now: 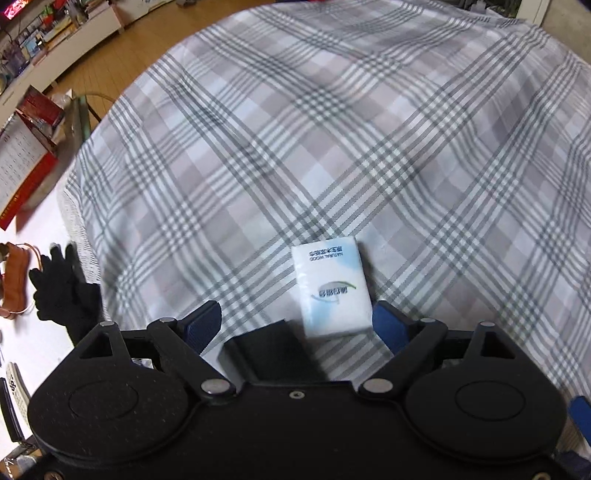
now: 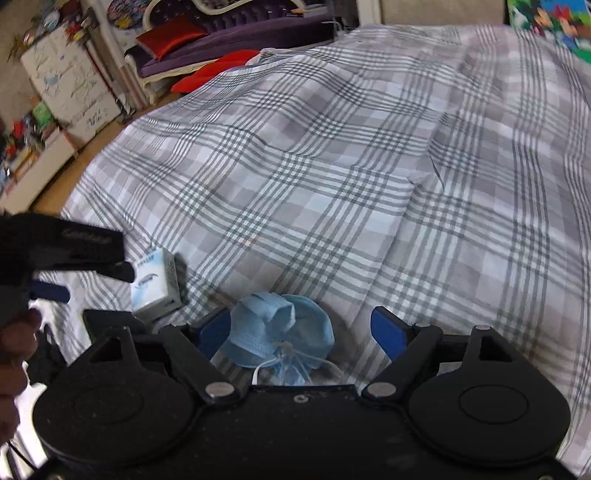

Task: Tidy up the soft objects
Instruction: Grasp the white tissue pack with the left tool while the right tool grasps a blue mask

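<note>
A white tissue pack [image 1: 332, 290] lies on the plaid bed cover [image 1: 332, 129], between the open blue pads of my left gripper [image 1: 295, 325] and nearer the right pad. It also shows in the right wrist view [image 2: 155, 286], beside the left gripper's body [image 2: 62, 247]. A crumpled blue face mask [image 2: 280, 338] lies on the cover between the open fingers of my right gripper [image 2: 301, 330], its ear loops trailing toward the camera. Neither gripper is closed on anything.
A black glove [image 1: 59, 288] and a brown leather item [image 1: 14, 284] lie on a white surface left of the bed. A red box [image 1: 33, 147] stands farther left. Red cushions [image 2: 210, 72] and a purple sofa [image 2: 236, 26] stand beyond the bed.
</note>
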The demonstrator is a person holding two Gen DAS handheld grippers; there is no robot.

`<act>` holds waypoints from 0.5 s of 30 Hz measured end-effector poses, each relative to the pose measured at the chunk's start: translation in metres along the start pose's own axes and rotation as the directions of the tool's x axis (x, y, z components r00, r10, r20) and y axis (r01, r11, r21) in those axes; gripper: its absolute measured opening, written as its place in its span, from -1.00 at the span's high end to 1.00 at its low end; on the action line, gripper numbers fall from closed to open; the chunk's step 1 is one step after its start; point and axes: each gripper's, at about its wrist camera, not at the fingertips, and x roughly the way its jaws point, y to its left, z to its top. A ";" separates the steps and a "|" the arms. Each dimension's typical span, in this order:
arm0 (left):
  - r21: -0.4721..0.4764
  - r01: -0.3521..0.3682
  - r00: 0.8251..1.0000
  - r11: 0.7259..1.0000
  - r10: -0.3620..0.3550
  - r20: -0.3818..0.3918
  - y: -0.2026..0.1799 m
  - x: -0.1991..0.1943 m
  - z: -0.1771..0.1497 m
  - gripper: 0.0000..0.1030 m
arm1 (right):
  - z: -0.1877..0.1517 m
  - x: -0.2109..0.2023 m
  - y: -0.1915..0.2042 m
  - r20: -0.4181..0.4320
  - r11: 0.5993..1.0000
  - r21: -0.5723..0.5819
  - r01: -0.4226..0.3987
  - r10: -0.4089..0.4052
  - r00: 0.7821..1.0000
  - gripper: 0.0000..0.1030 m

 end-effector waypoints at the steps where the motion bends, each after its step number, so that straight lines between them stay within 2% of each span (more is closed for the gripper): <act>1: -0.002 -0.002 1.000 1.000 0.002 -0.004 -0.003 0.005 0.002 -0.67 | 0.000 0.000 0.002 0.020 1.000 -0.010 0.014 -0.014 1.000 -0.65; 3: -0.006 0.003 1.000 1.000 -0.003 -0.016 -0.008 0.012 0.006 -0.67 | -0.002 0.001 0.005 0.046 0.999 -0.037 0.013 -0.011 0.999 -0.74; 6: 0.008 0.000 1.000 1.000 0.000 -0.021 -0.018 0.019 0.010 -0.67 | -0.004 0.004 0.008 0.063 0.998 -0.069 -0.001 0.005 0.998 -0.74; 15: 0.012 -0.017 0.999 1.000 0.017 -0.043 -0.032 0.040 0.015 -0.67 | -0.010 0.019 0.009 0.033 0.996 -0.079 -0.038 0.041 0.999 -0.75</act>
